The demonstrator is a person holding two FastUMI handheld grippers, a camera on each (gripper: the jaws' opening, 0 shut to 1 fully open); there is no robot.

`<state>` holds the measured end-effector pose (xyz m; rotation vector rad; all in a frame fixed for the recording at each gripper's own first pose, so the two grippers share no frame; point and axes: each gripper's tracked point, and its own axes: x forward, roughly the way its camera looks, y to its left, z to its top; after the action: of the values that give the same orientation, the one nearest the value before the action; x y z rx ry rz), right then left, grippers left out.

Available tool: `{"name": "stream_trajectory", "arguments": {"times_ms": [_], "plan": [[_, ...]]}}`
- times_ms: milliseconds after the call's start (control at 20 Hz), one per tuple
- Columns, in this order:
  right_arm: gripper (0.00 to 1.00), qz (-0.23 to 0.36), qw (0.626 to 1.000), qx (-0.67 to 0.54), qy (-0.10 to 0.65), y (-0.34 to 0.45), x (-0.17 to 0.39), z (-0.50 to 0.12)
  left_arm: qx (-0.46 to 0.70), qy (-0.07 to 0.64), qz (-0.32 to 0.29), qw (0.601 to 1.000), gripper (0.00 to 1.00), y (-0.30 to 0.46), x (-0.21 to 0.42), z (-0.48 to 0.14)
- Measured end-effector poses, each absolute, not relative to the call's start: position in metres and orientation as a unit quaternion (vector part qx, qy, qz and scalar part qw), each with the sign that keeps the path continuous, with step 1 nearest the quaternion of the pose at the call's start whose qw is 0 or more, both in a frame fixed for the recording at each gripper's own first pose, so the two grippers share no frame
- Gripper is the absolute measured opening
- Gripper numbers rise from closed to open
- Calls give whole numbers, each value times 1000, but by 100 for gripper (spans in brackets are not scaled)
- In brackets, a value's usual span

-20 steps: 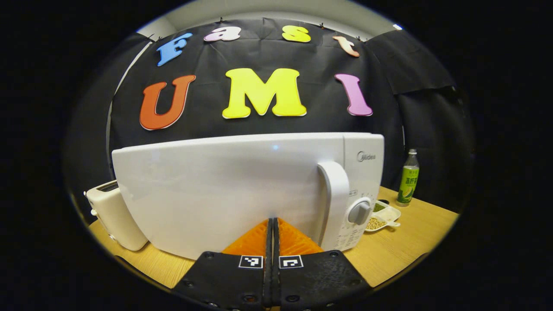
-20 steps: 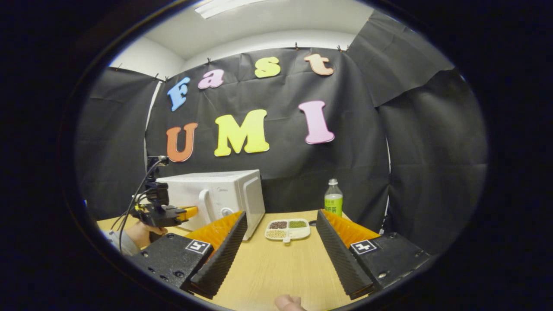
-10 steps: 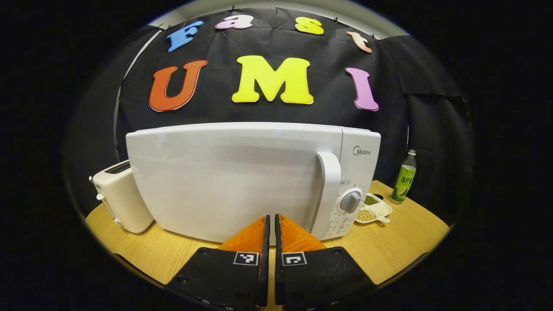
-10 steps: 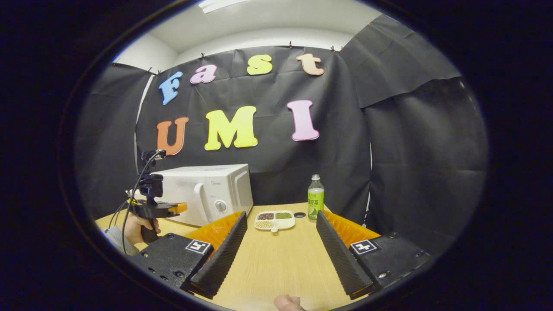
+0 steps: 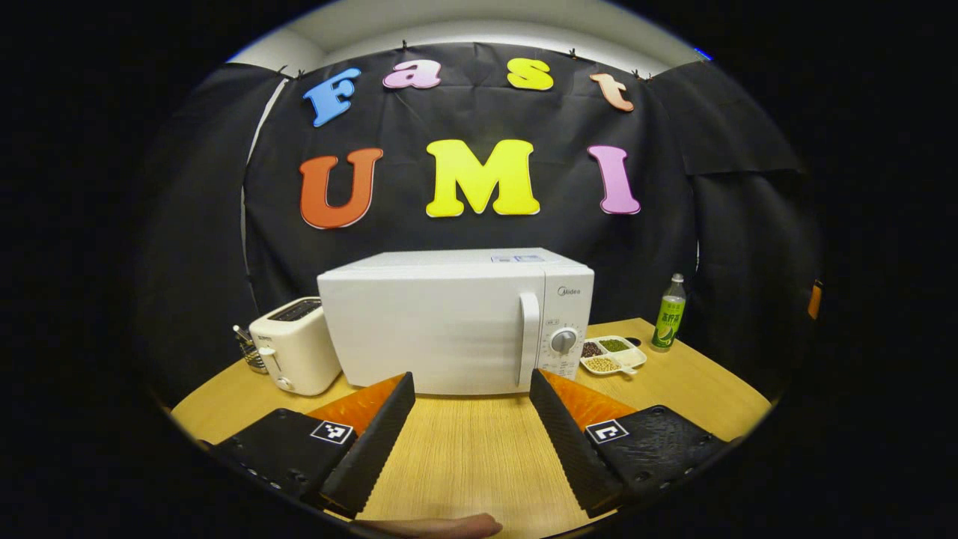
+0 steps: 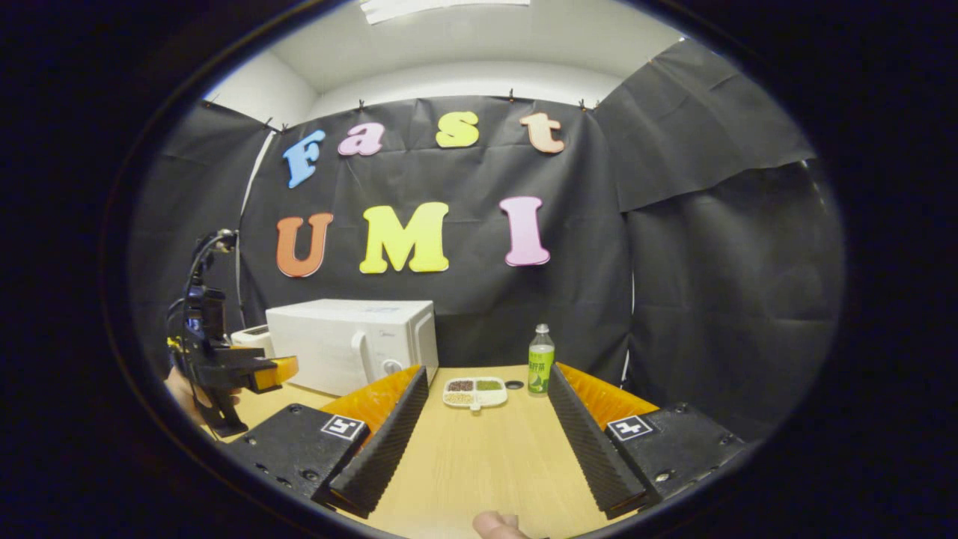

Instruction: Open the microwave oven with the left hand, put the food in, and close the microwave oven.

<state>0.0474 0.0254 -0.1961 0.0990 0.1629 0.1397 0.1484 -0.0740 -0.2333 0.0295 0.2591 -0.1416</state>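
The microwave oven (image 5: 456, 322) stands shut toward the back of the wooden worktop (image 5: 464, 457), its vertical door handle (image 5: 529, 338) just left of the control panel and dial (image 5: 563, 340). The food, a divided tray of beans (image 5: 612, 355), lies on the worktop just beside the oven's right end, and a green drink bottle (image 5: 668, 313) stands a little beyond it. A cream toaster (image 5: 293, 355) sits near the oven's left side. The left tongs (image 5: 470, 400) are spread wide apart and empty, held back from the door with bare worktop between them and the oven; the right gripper view shows them (image 6: 263, 370) at the far left with a hand (image 6: 183, 389) beneath. The right tongs (image 6: 486, 408) are likewise apart and empty, pointing toward the tray (image 6: 474, 391). The door looks unopened, so the step in hand seems to be the approach to the handle. To do it well, the left tongs should probably line up so the handle passes between the two fingers, about mid-height, close firmly, then pull along the door's arc, not straight back. The hinge appears to be on the oven's left, so the swing should come toward the toaster side. The right tongs would best wait clear of the tray until the door stands fully open.
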Motion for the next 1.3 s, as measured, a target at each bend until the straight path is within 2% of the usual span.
{"name": "stream_trajectory", "arguments": {"times_ms": [50,100,150,200,250,300,450,500,550,600,750,1000,1150,1300], "plan": [[100,71,993,61,78,26,44,-185,18,119,-61,991,96,-67,137,-216],[96,80,991,72,73,30,40,-171,22,114,-52,992,97,-60,123,-199],[100,88,990,81,70,32,37,-159,22,110,-48,993,96,-56,113,-185],[100,89,990,88,65,29,33,-146,18,104,-47,993,96,-55,101,-167],[96,83,991,93,57,21,30,-132,12,92,-48,994,96,-54,87,-146],[100,74,991,95,50,13,28,-121,8,82,-49,995,96,-53,76,-128],[100,71,992,95,34,3,12,-87,30,65,-34,997,96,-42,36,-82],[92,73,992,100,26,0,6,-75,37,63,-31,997,96,-40,24,-69],[91,74,992,101,21,-2,1,-65,36,59,-28,997,96,-38,12,-57],[100,75,992,98,17,-5,-5,-58,31,53,-28,998,96,-37,1,-45],[100,78,993,83,12,-9,-20,-47,13,44,-11,999,96,-25,-26,-31],[99,82,994,71,13,-4,-48,-50,-12,36,-6,999,96,-23,-63,-57],[99,84,994,70,14,0,-59,-52,-1,43,-21,999,96,-29,-68,-63],[99,79,995,67,13,-1,-64,-50,-2,35,-9,999,95,-21,-69,-58]]}}
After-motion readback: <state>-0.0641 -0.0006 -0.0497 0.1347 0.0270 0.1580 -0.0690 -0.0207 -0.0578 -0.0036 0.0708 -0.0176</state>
